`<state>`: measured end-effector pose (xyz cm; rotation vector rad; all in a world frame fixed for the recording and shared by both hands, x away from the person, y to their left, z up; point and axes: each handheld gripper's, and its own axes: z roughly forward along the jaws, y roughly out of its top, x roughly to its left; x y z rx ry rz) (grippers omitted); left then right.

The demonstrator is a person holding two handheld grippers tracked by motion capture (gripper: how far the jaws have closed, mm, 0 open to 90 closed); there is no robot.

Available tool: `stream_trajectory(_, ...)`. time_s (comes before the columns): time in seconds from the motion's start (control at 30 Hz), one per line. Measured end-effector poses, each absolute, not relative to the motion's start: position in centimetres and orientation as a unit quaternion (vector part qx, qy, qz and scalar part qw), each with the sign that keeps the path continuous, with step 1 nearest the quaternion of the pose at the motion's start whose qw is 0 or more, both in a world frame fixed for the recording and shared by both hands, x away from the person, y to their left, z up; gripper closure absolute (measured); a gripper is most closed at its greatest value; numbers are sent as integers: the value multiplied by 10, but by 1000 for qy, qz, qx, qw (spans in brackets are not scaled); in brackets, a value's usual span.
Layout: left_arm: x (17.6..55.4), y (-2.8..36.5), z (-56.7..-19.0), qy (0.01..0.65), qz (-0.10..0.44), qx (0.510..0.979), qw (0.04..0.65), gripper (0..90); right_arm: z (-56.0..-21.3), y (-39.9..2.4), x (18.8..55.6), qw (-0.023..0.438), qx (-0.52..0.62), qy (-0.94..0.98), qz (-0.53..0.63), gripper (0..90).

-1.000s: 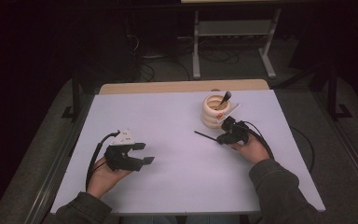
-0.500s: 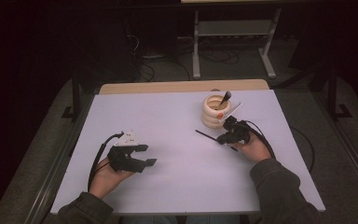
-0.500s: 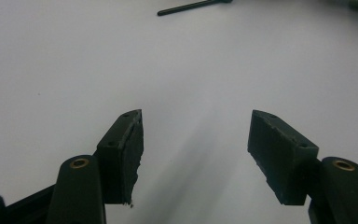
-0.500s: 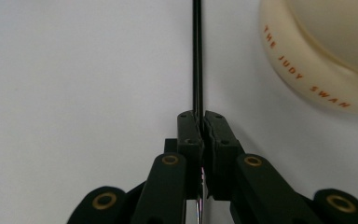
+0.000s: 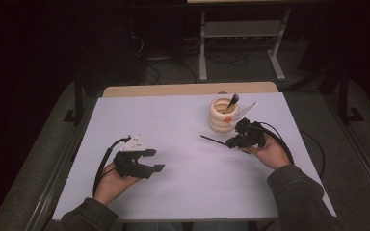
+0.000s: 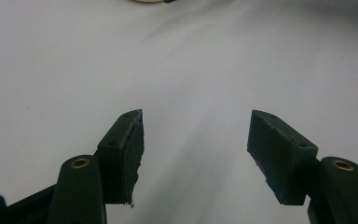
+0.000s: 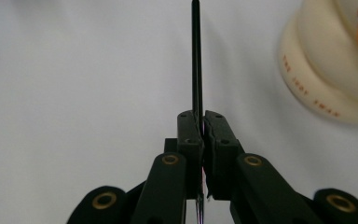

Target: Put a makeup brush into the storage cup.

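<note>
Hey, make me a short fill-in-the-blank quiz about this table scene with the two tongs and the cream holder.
1. The right tongs are shut on a thin black ____.
2. The left tongs hold nothing, and their jaws stand ____.
3. The ringed cream holder stands on the table nearest the ____ tongs.
4. The thin black stick points away from the ____ tongs' jaws.

Missing words: stick; open; right; right

Right gripper (image 7: 202,122) jaws closed on thin black rod (image 7: 196,56), above white table (image 7: 74,79); cream ridged holder (image 7: 328,70) upper right.
</note>
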<state>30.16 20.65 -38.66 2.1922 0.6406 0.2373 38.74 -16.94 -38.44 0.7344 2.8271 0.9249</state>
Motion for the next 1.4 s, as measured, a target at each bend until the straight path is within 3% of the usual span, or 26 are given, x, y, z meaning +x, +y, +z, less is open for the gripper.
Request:
stream_trajectory(0.6,300,191,-347,204,98,885,407,367,-318,-141,351,45,151,931,329,850)
stream_trajectory(1.0,300,166,-344,164,76,903,390,402,-342,-110,339,0,106,940,324,850)
stream_trajectory(1.4,300,142,-357,119,49,932,339,514,-359,-89,332,-36,68,946,315,850)
